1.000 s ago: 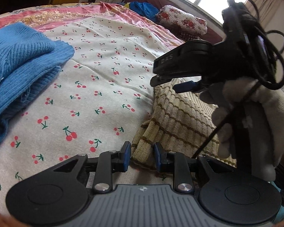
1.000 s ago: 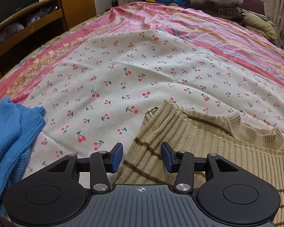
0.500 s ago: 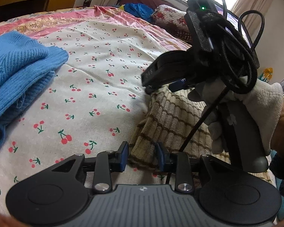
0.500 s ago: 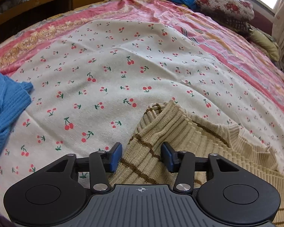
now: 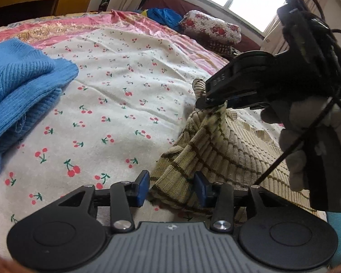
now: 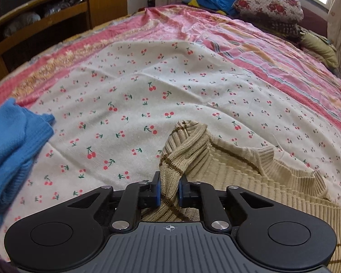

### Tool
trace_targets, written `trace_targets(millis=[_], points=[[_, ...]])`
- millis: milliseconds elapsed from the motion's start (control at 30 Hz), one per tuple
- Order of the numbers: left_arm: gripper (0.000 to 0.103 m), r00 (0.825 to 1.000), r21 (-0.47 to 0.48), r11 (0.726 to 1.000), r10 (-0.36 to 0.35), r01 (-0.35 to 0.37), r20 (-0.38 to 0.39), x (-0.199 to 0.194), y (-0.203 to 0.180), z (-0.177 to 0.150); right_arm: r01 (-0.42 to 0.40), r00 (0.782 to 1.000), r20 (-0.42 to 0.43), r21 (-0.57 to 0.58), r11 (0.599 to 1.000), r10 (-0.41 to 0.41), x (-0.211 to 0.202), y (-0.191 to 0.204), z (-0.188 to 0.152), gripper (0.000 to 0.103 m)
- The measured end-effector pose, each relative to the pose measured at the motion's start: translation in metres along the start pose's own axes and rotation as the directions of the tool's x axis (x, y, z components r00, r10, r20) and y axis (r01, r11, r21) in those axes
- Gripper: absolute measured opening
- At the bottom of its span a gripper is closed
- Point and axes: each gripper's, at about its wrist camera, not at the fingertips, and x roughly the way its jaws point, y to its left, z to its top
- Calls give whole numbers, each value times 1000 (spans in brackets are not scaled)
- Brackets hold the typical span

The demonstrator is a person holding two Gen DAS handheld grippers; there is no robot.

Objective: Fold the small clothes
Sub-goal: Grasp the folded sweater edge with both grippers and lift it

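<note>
Beige ribbed sweater (image 6: 238,170) with brown stripes, gathered on the cherry-print sheet (image 6: 136,95).

The right gripper (image 6: 169,192) pinches a bunched fold of its knit between blue pads (image 6: 157,192), lifting it off the bed. The left gripper (image 5: 171,187) has its fingers spread around the sweater's lower edge; whether the pads touch the cloth is hard to tell. A blue knit garment (image 5: 18,91) lies well apart to the left.

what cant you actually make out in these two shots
- Left wrist view: the right hand-held gripper and gloved hand hide the far side of the beige striped sweater.
- Right wrist view: the sweater's lower part is cut off by the frame edge and gripper body.
- Both views: the blue knit runs off the left edge.
</note>
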Motion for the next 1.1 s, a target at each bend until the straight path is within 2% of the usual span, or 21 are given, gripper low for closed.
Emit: trace_targets(millis=[267, 500, 767, 933, 1100], points=[[48, 1000, 21, 1000, 7, -8, 18, 4, -4, 1, -36, 999, 19, 38, 999, 35, -12, -15, -1, 12], [48, 1000, -19, 1000, -12, 12, 15, 7, 1, 3, -53, 998, 31, 55, 997, 51, -18, -21, -3, 12], [56, 1000, 6, 1000, 1, -1, 26, 9, -4, 1, -54, 998, 36, 62, 997, 52, -25, -26, -4, 12], [69, 999, 27, 1000, 6, -7, 43, 13, -9, -1, -62, 997, 43, 69, 996, 59, -32, -30, -3, 12], [70, 997, 83, 996, 28, -33, 68, 16, -18, -4, -65, 997, 44, 79, 995, 61, -37, -36, -6, 12]])
